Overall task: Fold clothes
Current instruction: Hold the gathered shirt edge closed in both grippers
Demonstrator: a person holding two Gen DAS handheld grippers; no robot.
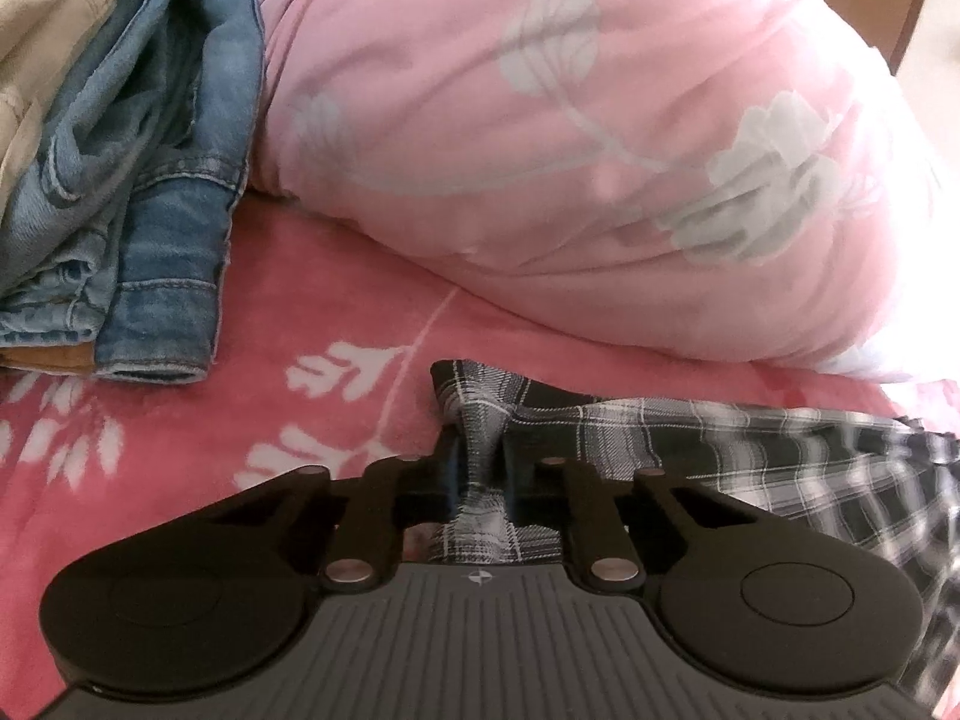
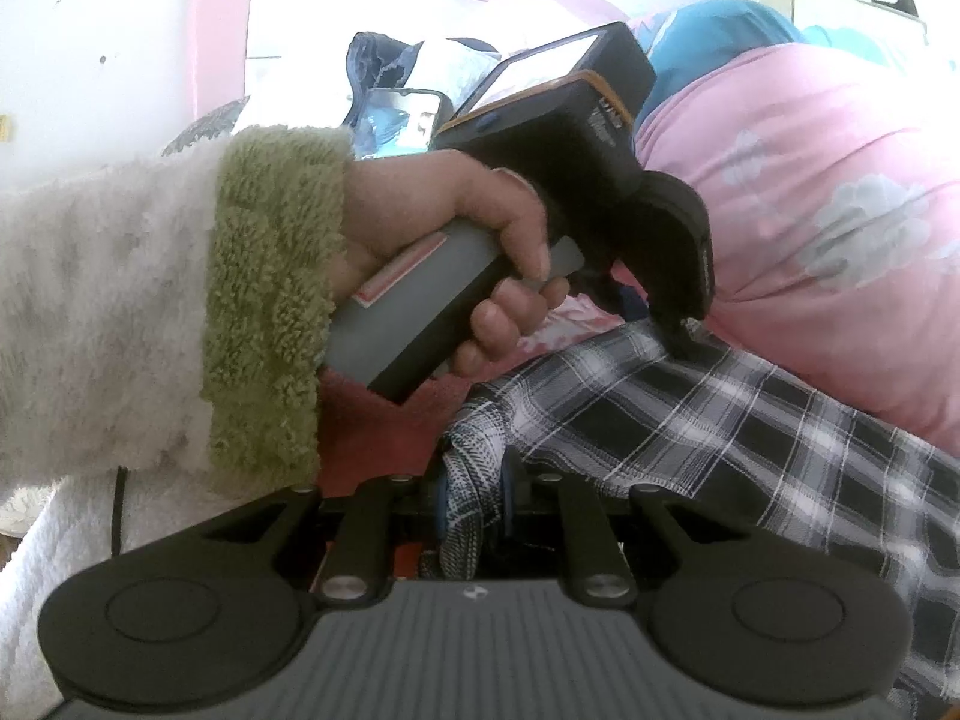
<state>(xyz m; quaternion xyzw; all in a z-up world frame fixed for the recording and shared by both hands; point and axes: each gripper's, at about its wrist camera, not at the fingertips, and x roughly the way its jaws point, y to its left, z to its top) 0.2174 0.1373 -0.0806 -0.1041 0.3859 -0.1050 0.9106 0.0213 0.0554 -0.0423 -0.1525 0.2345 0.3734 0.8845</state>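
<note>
plaid garment (image 1: 690,432) on bed (image 1: 180,480), front right | quilt (image 1: 540,150) on bed behind garment | denim pile (image 1: 150,192) on bed, left of quilt | left tool (image 1: 480,456) at garment's left corner | right tool (image 2: 477,498) at another corner

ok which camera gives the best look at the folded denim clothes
The left wrist view. The folded denim clothes fill its upper left corner, stacked on the red bedspread beside the pink quilt, with seams and a cuff clear. The right wrist view shows nothing of them; a hand and sleeve fill its left side.
</note>
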